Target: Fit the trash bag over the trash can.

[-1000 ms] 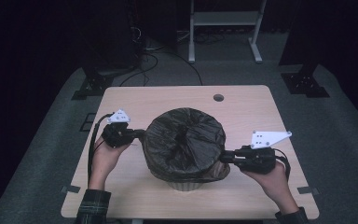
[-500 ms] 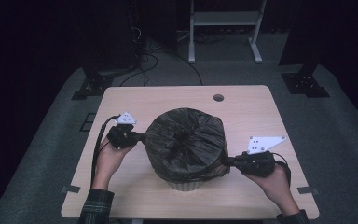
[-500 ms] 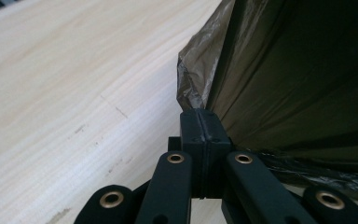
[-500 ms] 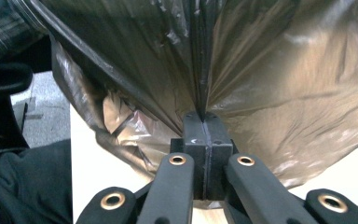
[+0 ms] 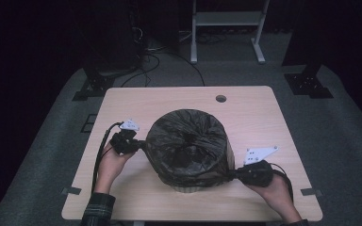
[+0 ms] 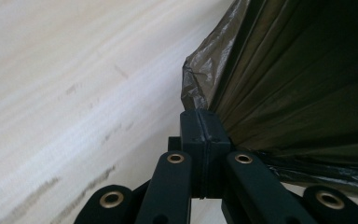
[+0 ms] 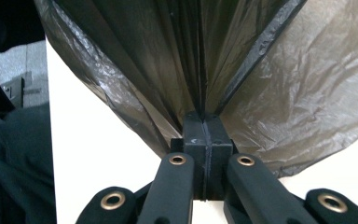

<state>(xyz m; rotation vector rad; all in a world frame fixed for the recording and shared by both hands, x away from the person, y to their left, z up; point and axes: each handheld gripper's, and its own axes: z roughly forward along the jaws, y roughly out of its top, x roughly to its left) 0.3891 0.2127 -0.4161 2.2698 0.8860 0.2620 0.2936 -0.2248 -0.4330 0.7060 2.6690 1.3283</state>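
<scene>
- The black bin bag (image 5: pixel 188 146) sits over a bin at the centre of the frame, on the surface (image 5: pixel 169 101).
- The left gripper (image 5: pixel 139 143) is clamped on the bag's edge at middle left; the right gripper (image 5: pixel 233 175) is clamped on the edge at lower right.
- Bag lies between both grippers, each equally near.
- Nothing else stands in the way; a small hole (image 5: pixel 221 99) is behind.

A dim lab: bare table (image 5: pixel 254 108), floor cables (image 5: pixel 169 56), stand legs (image 5: pixel 226 28).

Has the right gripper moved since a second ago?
Yes. The right gripper has sunk toward the near table edge, pulling the black bag down.
</scene>
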